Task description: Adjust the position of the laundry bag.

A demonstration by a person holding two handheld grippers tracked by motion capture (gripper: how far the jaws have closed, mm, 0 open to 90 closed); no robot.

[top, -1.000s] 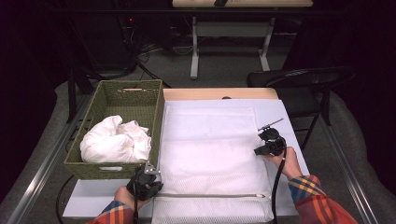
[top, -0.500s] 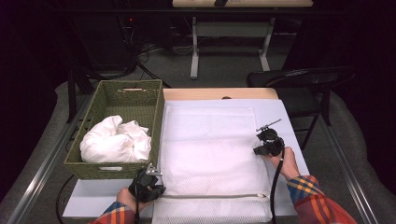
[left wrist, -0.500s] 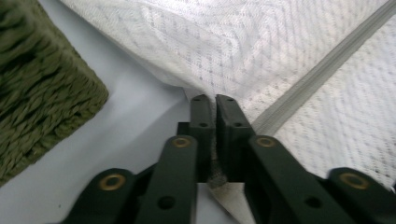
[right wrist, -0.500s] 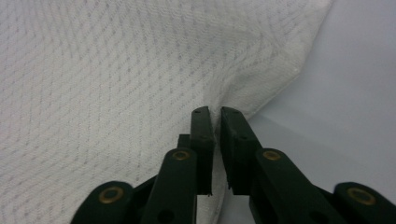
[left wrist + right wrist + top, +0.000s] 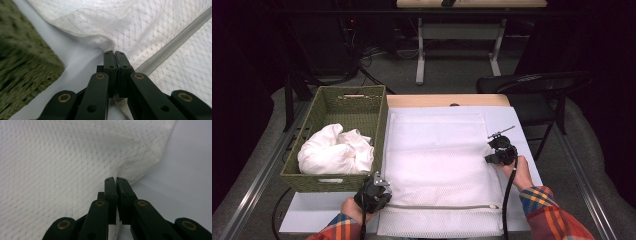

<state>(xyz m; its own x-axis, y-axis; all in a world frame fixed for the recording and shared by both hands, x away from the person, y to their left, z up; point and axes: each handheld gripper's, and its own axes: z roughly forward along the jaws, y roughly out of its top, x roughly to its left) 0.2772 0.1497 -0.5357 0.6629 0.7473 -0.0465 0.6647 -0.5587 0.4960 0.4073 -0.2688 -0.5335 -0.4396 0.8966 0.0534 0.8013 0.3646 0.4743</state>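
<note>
Pinching the white mesh zippered laundry bag (image 5: 442,170) at lower-left and mid-right edges, left tool (image 5: 115,53) and right tool (image 5: 116,179) have just closed on fabric; next, lift together.

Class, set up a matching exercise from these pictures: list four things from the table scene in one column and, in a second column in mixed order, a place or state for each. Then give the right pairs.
Things:
1. white mesh laundry bag
2. green woven basket
3. bundled white cloth
4. left gripper

Places or states:
A. lies inside the basket
B. shut on the bag's left edge, close to the zipper
C. spread flat on the table
D. stands at the left of the bag

Pairs: 1-C, 2-D, 3-A, 4-B
</note>
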